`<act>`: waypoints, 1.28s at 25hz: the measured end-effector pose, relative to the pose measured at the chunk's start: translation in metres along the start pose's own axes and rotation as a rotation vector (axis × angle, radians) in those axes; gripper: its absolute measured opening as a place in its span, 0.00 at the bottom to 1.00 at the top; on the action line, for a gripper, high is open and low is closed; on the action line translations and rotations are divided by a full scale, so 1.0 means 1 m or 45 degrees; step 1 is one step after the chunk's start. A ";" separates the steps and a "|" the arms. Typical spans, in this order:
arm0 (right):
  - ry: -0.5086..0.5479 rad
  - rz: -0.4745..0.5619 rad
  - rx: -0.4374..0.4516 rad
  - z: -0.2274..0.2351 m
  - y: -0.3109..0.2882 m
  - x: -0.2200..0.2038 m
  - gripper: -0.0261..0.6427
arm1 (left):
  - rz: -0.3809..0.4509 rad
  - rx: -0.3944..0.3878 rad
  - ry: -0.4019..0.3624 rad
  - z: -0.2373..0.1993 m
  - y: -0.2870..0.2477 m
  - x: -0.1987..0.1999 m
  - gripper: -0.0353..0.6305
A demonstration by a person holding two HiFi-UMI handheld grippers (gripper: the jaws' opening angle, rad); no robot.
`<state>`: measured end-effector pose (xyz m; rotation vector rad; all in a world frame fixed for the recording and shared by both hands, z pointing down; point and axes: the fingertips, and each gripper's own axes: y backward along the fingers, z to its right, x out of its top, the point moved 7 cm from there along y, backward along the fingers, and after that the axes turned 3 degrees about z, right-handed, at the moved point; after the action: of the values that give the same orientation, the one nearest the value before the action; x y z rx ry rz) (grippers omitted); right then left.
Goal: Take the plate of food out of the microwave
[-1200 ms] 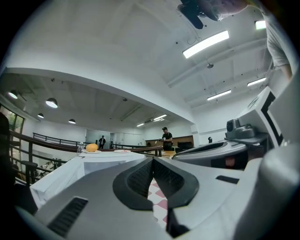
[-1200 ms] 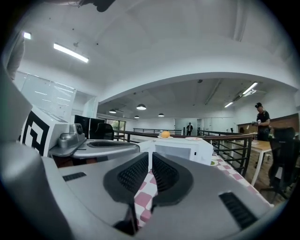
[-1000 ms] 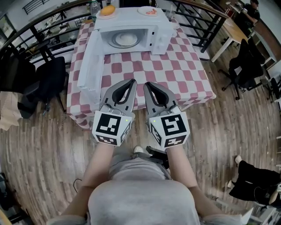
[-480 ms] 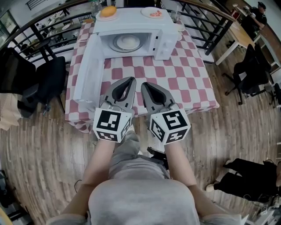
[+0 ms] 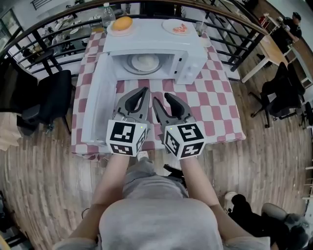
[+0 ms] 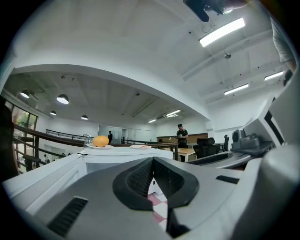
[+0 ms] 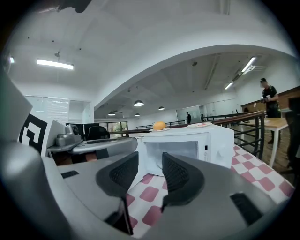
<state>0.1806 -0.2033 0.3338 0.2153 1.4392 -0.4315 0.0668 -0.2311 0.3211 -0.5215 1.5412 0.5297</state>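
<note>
The white microwave (image 5: 188,53) stands at the far end of the checked table (image 5: 217,100), its door (image 5: 95,105) swung wide open to the left. Inside, a pale plate of food (image 5: 145,62) rests on the turntable. Both grippers hover side by side over the near half of the table, pointing at the oven's mouth and short of it. My left gripper (image 5: 145,91) is shut and empty; its tips (image 6: 152,160) meet. My right gripper (image 5: 163,97) is opening, with a gap and nothing between its pads (image 7: 149,161). The microwave (image 7: 187,145) fills that view's middle.
On the microwave's roof sit a plate with an orange bun (image 5: 121,23) and a plate with red food (image 5: 178,28). A bottle (image 5: 107,10) and a glass (image 5: 200,27) stand behind. A black chair (image 5: 49,93) is left of the table; dark railings run behind it.
The person has stepped closer, so the table and microwave have come nearer to both grippers. The right gripper's jaws, closed before, have parted.
</note>
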 end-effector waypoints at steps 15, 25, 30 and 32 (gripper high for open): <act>-0.228 -0.104 -0.076 0.044 -0.101 -0.025 0.42 | -0.065 0.053 0.075 -0.072 -0.060 -0.032 0.06; -0.627 -0.088 -0.176 0.069 -0.142 -0.052 0.42 | -0.096 0.038 0.050 -0.093 -0.081 -0.046 0.06; -0.837 -0.106 -0.247 0.087 -0.168 -0.073 0.42 | -0.101 0.064 0.058 -0.103 -0.089 -0.054 0.06; -0.924 -0.115 -0.283 0.096 -0.179 -0.084 0.42 | -0.106 0.074 0.055 -0.105 -0.092 -0.057 0.06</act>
<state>0.1880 -0.3896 0.4493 -0.1775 0.7724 -0.3663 0.0431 -0.3681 0.3795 -0.5531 1.5641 0.4110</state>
